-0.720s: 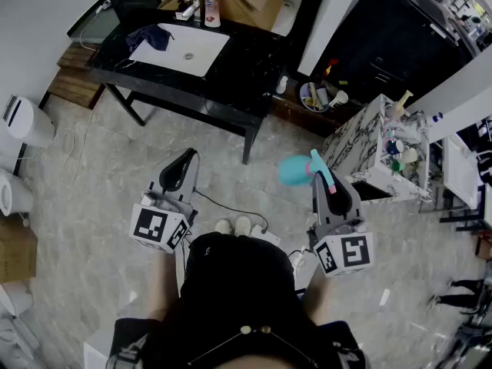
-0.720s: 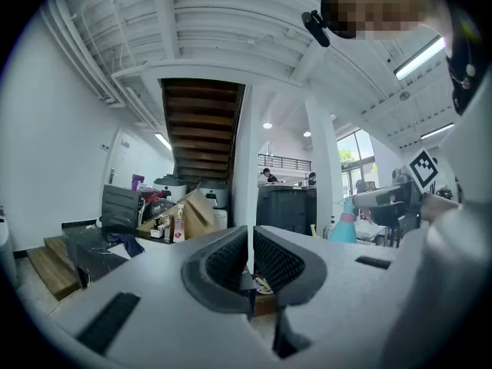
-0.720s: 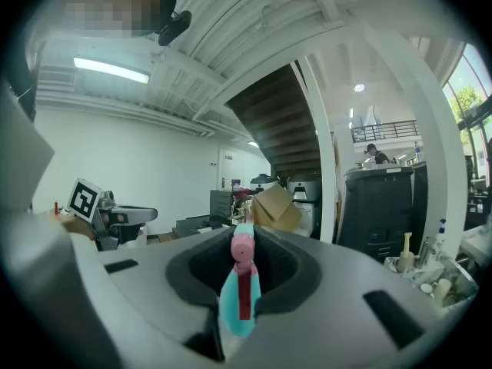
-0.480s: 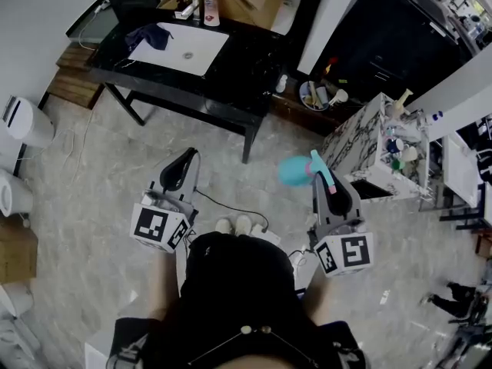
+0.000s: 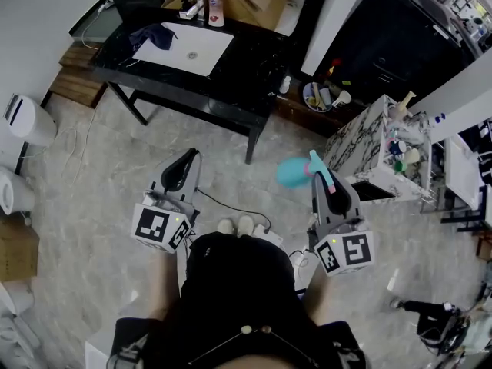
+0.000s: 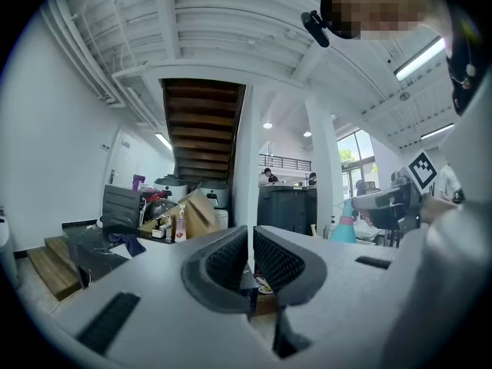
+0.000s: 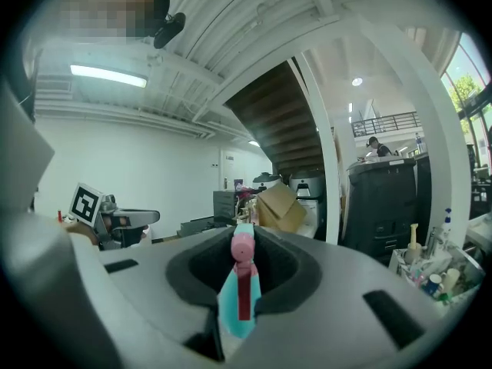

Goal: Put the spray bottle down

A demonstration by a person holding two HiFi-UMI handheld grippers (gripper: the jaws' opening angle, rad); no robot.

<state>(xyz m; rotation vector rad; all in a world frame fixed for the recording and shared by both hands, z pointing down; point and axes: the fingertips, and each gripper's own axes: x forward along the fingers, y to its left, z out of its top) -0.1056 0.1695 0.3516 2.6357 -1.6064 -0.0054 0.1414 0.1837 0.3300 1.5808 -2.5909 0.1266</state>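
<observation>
Plenty of open floor (image 5: 92,206) lies before the near edge of the black worktop (image 5: 246,68). Fingers (image 7: 286,271) of our right gripper (image 5: 318,174) clamp the teal, pink-headed spray bottle (image 5: 292,172) in midair, above that floor. Our left gripper (image 5: 184,162) has its fingers (image 6: 227,264) closed, empty.

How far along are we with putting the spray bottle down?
Nothing looks finished yet. In hand: the right gripper is shut on the spray bottle, holding it in the air above the floor, beside the marble-patterned stand. The left gripper is shut and empty. Left to do: lower the bottle onto a surface and open the jaws.
</observation>
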